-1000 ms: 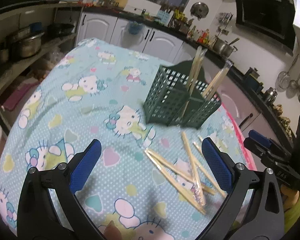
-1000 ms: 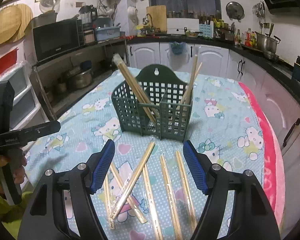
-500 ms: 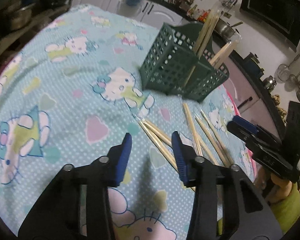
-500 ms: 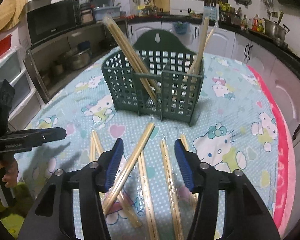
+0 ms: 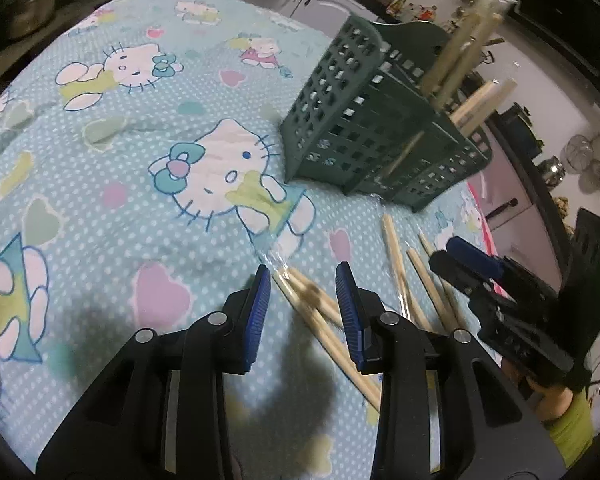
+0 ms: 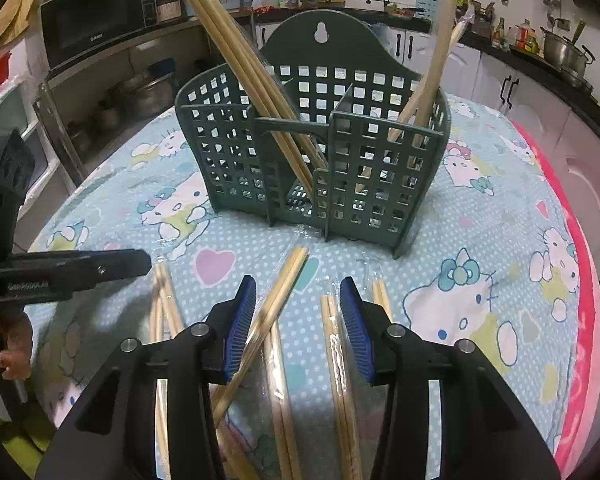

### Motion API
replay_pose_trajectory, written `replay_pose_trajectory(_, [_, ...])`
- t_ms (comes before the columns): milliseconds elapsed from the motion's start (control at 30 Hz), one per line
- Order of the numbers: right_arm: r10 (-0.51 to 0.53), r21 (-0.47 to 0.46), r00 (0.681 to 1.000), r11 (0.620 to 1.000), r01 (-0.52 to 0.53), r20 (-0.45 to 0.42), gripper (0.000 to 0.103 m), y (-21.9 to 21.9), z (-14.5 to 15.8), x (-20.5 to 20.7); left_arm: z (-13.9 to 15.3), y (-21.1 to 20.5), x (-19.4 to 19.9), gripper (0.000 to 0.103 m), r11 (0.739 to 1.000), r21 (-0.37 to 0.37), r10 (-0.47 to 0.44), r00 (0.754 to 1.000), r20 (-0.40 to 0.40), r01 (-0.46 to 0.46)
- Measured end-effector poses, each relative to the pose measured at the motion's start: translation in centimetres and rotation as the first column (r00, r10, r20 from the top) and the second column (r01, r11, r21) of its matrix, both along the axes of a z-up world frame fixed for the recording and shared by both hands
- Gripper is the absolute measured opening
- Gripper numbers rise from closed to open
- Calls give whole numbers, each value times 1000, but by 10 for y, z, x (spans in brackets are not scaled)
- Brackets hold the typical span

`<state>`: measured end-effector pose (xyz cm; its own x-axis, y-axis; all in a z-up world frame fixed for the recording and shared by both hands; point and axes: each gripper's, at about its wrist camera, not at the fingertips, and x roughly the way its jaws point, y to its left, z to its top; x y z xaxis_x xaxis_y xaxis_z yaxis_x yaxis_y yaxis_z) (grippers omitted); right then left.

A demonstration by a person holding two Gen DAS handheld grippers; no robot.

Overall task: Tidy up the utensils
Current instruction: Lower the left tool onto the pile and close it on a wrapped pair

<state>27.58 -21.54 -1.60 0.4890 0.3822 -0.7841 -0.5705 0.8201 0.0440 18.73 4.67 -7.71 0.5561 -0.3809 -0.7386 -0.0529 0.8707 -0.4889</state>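
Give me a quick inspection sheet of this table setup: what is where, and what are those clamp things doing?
Surface: cartoon-cat tablecloth, light blue with dots; a pink edge on one side.
Job's things: green utensil basket stands upright, with wrapped chopstick pairs leaning in its compartments; more loose chopsticks lie scattered in front of it.
Clutter: nothing seen on the cloth besides these.
Grippers: left gripper open, low over the end of a loose pair; right gripper open, straddling chopsticks, nothing held.
Cables: nothing seen.
Surroundings: a kitchen, with microwave, white cabinets and pots on the counter.
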Motion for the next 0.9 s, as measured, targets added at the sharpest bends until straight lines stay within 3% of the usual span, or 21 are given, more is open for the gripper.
replay_pose_trajectory(267, [-9, 20, 998, 1000, 10, -63, 41, 6, -8, 17, -8, 3, 20, 27, 1000, -6, 30, 997, -71, -30])
replay_pose_trajectory(367, [-16, 32, 995, 999, 19, -100, 39, 11, -11, 26, -10, 3, 23, 19, 999, 2, 34, 996, -86, -34])
replay_pose_trajectory(700, [-77, 55, 968, 994, 92, -238, 39, 28, -28, 60, -14, 14, 21, 11, 998, -48, 29, 996, -87, -33])
replay_pose_trajectory(900, [-107, 68, 956, 989, 130, -272, 26, 30, -33, 65, -18, 29, 12, 7, 993, -114, 26, 996, -82, -35])
